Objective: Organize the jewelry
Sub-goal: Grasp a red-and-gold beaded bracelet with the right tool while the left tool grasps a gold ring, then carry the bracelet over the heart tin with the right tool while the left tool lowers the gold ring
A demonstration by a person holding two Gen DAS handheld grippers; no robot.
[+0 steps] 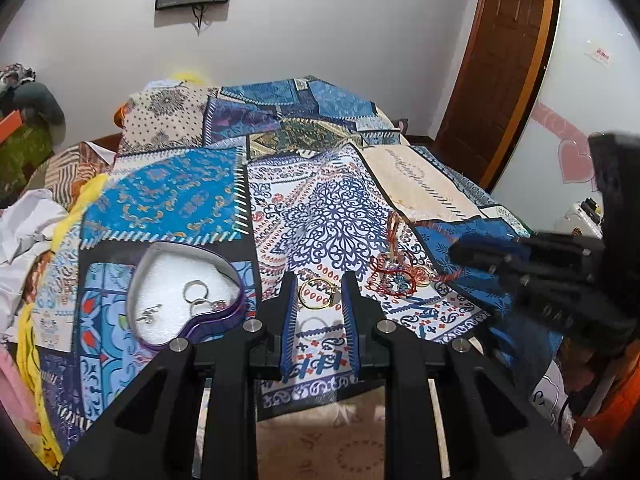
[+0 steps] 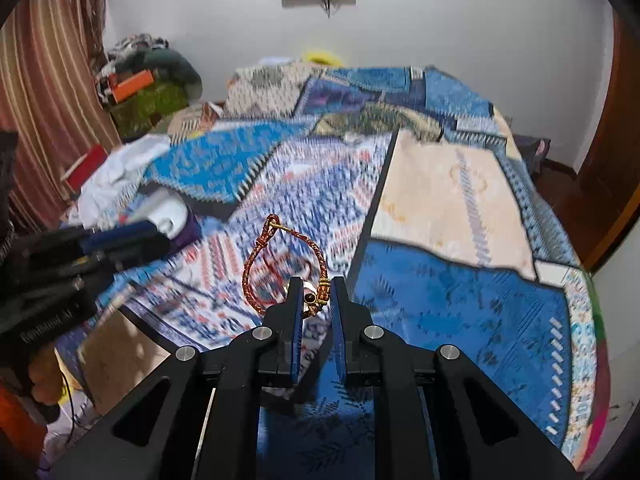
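A heart-shaped purple tin [image 1: 140, 280] with white lining lies on the patterned bedspread and holds silver rings [image 1: 196, 294] and a small silver piece [image 1: 148, 314]. My left gripper [image 1: 318, 294] is shut on a thin gold hoop [image 1: 316, 298] just right of the tin. My right gripper [image 2: 314, 300] is shut on the beaded end of a red-orange braided bracelet [image 2: 256, 276], lifted above the bed. In the left wrist view the right gripper [image 1: 460, 254] shows at right beside the braided bracelet [image 1: 394, 236], with red cord jewelry [image 1: 390, 280] under it.
The patchwork bedspread [image 1: 320, 216] covers the bed. White cloth and clutter [image 1: 24, 224] lie at the left edge. A brown door [image 1: 500, 60] stands at right. The bed's front edge [image 1: 320, 396] drops to the floor. In the right wrist view the tin [image 2: 176, 216] is blurred at left.
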